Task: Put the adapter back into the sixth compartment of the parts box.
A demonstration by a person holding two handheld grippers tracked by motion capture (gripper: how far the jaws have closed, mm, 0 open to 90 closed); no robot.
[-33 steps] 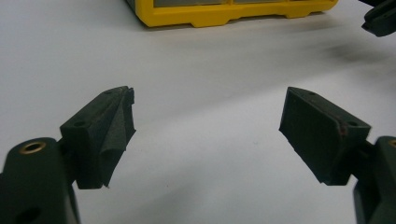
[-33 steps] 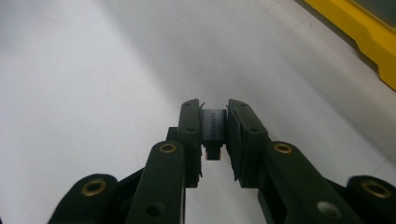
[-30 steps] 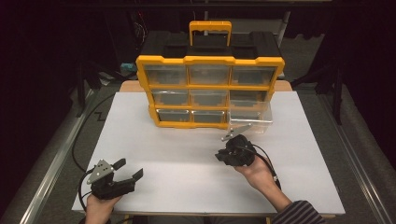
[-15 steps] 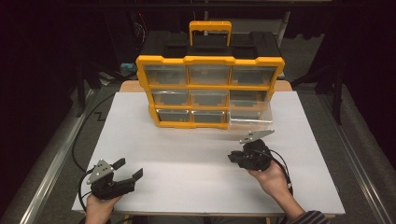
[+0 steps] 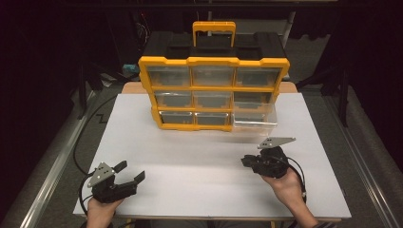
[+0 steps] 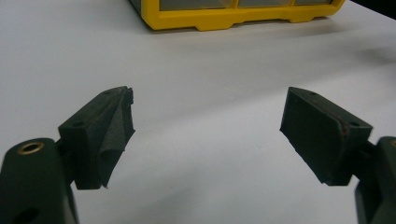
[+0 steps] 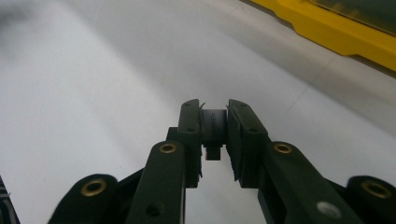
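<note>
The small black part (image 7: 214, 133) could slip out, since the right gripper (image 7: 214, 126) pinches it only at the tips of its jaws, so a jolt might drop it onto the white table (image 5: 190, 156). It sits between those jaws, near the table's front right, well apart from the pulled-out clear drawer (image 5: 254, 118) of the yellow organizer (image 5: 214, 61). The left gripper (image 6: 205, 126) rests spread and empty.

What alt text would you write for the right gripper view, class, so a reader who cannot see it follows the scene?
The right gripper has its two black jaws shut on a small black part with faint lettering, held above a white table. The yellow base of an organizer crosses the upper right corner.
</note>
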